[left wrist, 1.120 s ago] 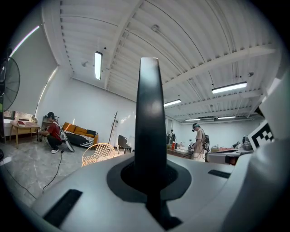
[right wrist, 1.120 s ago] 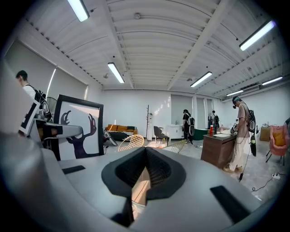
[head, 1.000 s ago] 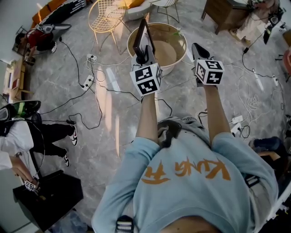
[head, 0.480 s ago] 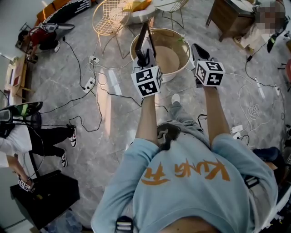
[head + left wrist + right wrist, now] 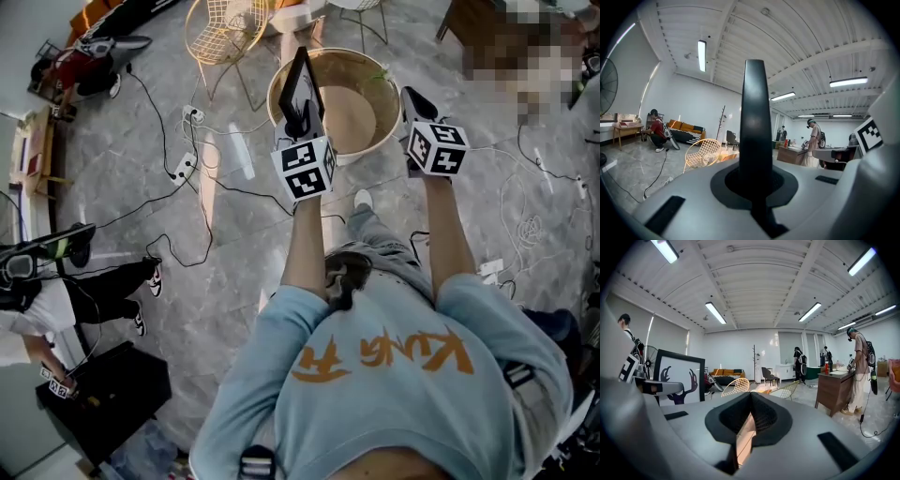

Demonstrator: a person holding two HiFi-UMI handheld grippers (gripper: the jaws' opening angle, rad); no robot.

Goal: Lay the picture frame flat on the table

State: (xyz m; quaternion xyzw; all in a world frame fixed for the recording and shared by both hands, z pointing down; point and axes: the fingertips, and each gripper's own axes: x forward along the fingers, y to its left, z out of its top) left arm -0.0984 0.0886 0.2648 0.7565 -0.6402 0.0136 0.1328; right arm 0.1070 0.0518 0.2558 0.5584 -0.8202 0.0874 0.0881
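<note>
The grey marble floor (image 5: 112, 159) fills most of the head view, and the person in a light blue shirt (image 5: 375, 394) stands on it with both arms stretched forward. In front of the arms stands a round wooden bench (image 5: 349, 117) with a raised rim, and behind it there is a yellow wire chair (image 5: 225, 28). The picture frame (image 5: 300, 80) is not on the bench. It is held upright in the air, in line with the left part of the bench rim in the head view, and whether it touches the bench I cannot tell. The left gripper (image 5: 300, 112) is clamped on the lower edge of the frame; in the left gripper view the frame is seen edge-on as a dark vertical bar (image 5: 755, 126) that rises from between the jaws. In the right gripper view the frame (image 5: 679, 378) shows its face, a black border around a white picture with dark shapes. The right gripper (image 5: 414, 101) is beside the left one, over the right part of the bench, with its jaws together and nothing between them. Thin black cables (image 5: 178, 202) lie across the floor at the left.
</note>
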